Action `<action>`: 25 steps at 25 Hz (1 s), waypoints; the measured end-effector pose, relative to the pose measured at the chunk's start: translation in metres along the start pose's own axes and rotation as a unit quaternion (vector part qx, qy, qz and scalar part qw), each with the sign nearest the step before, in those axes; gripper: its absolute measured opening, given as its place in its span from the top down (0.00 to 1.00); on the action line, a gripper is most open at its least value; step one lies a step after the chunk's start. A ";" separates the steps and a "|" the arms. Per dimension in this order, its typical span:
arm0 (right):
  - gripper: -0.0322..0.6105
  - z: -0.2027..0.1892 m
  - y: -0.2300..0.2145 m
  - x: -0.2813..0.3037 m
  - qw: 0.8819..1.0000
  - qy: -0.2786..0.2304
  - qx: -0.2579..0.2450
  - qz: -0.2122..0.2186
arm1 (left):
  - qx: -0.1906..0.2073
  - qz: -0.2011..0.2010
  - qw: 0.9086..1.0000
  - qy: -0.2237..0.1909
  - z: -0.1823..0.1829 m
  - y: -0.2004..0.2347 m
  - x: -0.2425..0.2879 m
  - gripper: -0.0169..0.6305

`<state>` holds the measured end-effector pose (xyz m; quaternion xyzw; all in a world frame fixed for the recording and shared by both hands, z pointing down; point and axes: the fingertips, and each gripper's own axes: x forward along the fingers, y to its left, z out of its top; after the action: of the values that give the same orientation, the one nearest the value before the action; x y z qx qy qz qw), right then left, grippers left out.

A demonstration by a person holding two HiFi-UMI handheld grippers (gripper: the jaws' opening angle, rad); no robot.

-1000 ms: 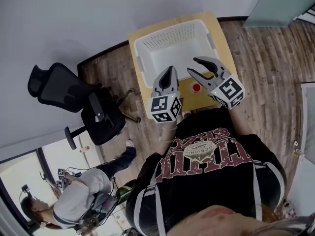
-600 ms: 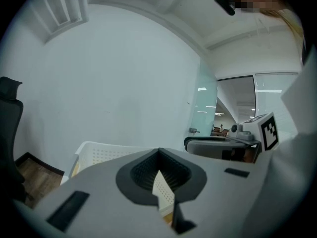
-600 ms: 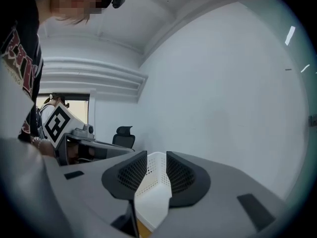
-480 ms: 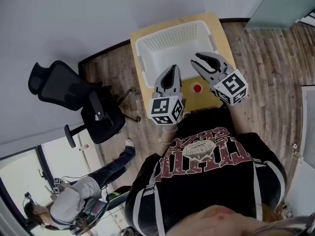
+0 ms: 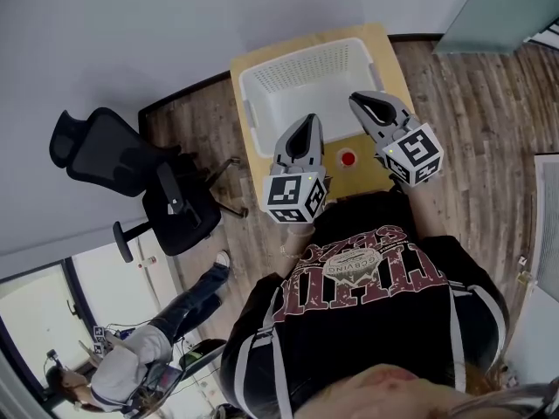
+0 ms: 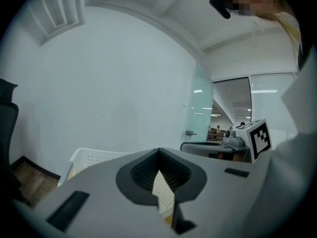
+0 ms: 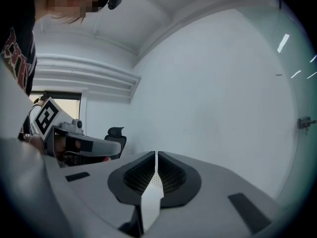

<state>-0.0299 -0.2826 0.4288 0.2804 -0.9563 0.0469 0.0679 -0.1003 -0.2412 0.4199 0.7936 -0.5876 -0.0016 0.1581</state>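
A white perforated basket (image 5: 253, 120) stands on a small wooden table (image 5: 387, 66). Both grippers hover over the table's near side, pointing toward the basket. My left gripper (image 5: 303, 122) is shut with nothing in it, its tips at the basket's near rim. My right gripper (image 5: 365, 100) is also shut and empty, above the basket's near right corner. A red button (image 5: 348, 158) sits on the table between the two grippers. In the left gripper view the jaws (image 6: 158, 152) meet, with the basket (image 6: 94, 157) beyond. In the right gripper view only a thin slit shows between the jaws (image 7: 156, 155).
A black office chair (image 5: 131, 173) stands left of the table on the wooden floor. A seated person (image 5: 131, 356) is at the lower left. A frosted glass door (image 5: 498, 7) is at the upper right. A white wall runs behind the table.
My right gripper's jaws have gone from wide open to shut, and it has shifted slightly toward the basket. The left gripper has barely moved.
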 end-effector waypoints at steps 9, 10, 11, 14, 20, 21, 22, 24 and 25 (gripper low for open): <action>0.92 -0.002 -0.004 -0.002 1.000 0.003 0.004 -0.003 | 0.003 -0.001 1.000 0.001 -0.002 -0.001 0.005 0.91; 0.92 -0.001 -0.004 -0.002 1.000 0.002 0.003 -0.003 | 0.003 -0.001 1.000 0.001 -0.002 -0.002 0.005 0.91; 0.92 -0.001 -0.003 -0.003 1.000 0.001 0.002 -0.002 | 0.004 -0.001 1.000 0.001 -0.002 -0.002 0.006 0.91; 0.92 0.001 -0.002 -0.002 1.000 -0.001 0.001 0.000 | 0.004 -0.002 1.000 0.000 -0.001 -0.002 0.007 0.91; 0.92 0.003 -0.003 -0.001 1.000 -0.004 0.000 0.000 | 0.003 0.001 1.000 0.001 0.000 -0.001 0.011 0.91; 0.92 0.003 -0.003 -0.001 1.000 -0.005 0.001 -0.001 | 0.003 0.001 1.000 0.000 0.000 -0.001 0.011 0.91; 0.92 0.003 -0.003 -0.002 1.000 -0.006 0.002 -0.001 | 0.003 0.002 1.000 0.000 -0.001 -0.001 0.011 0.91; 0.92 0.003 -0.003 -0.002 1.000 -0.005 0.003 0.000 | 0.003 0.001 1.000 0.000 -0.001 -0.001 0.011 0.91; 0.92 0.002 -0.002 -0.002 1.000 -0.004 0.003 0.001 | 0.002 0.001 1.000 0.000 -0.001 -0.001 0.011 0.91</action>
<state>-0.0275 -0.2838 0.4265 0.2800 -0.9567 0.0492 0.0634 -0.0955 -0.2505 0.4222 0.7933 -0.5885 -0.0003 0.1564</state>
